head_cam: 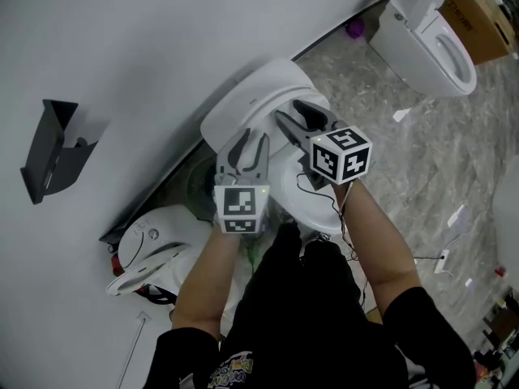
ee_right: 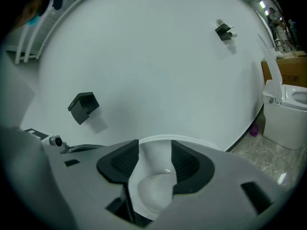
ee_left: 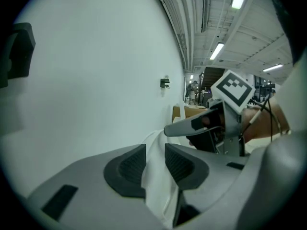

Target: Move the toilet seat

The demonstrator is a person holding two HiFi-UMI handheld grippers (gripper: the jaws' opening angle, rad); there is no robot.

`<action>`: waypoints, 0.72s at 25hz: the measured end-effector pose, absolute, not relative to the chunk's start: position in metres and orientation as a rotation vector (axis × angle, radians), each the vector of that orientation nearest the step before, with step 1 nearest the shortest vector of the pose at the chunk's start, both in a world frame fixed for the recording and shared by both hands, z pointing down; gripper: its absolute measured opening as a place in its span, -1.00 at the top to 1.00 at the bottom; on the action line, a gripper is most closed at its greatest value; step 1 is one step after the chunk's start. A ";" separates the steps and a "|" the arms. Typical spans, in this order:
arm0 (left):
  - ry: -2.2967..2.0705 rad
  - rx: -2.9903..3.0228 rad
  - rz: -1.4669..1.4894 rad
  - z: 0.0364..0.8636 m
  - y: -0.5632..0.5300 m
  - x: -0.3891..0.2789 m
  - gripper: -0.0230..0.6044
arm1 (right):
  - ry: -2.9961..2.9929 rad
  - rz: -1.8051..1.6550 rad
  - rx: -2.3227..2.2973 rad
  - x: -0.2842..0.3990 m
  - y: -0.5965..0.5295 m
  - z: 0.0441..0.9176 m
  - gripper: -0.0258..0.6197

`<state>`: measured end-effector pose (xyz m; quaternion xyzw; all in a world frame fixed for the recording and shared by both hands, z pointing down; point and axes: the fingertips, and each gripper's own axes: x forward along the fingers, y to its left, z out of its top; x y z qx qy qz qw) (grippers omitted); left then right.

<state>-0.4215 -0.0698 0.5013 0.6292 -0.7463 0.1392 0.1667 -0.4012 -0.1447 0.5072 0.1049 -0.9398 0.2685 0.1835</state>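
A white toilet stands against the wall, and its seat (head_cam: 251,96) is tipped up over the bowl (head_cam: 312,205). My left gripper (head_cam: 247,140) is on the seat's near left edge. In the left gripper view the white edge (ee_left: 154,181) fills the gap, and my left gripper (ee_left: 154,155) has both dark pads against it. My right gripper (head_cam: 290,112) straddles the seat's rim further right. In the right gripper view the white rim (ee_right: 154,186) sits between the pads of my right gripper (ee_right: 154,158) and touches both. From the left gripper view, the right gripper (ee_left: 192,126) shows just beyond.
A second white toilet (head_cam: 430,39) stands at the far right by a cardboard box (head_cam: 480,14). A black bracket (head_cam: 50,148) hangs on the wall at left. Another white fixture (head_cam: 150,250) lies on the floor at lower left. Thin cables trail over the marbled floor (head_cam: 454,160).
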 end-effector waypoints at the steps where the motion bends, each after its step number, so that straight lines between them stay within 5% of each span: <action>1: -2.124 1.792 0.395 0.501 -0.071 -0.423 0.56 | -2.649 0.760 0.297 -0.403 -0.146 0.508 0.25; 11: -2.138 1.792 0.367 0.490 -0.074 -0.425 0.63 | -2.666 0.751 0.297 -0.397 -0.154 0.494 0.33; 16: -2.156 1.793 0.321 0.472 -0.074 -0.422 0.76 | -2.702 0.687 0.283 -0.385 -0.151 0.468 0.87; 18: -2.149 1.803 0.302 0.464 -0.073 -0.418 0.83 | -2.718 0.690 0.260 -0.380 -0.144 0.457 0.91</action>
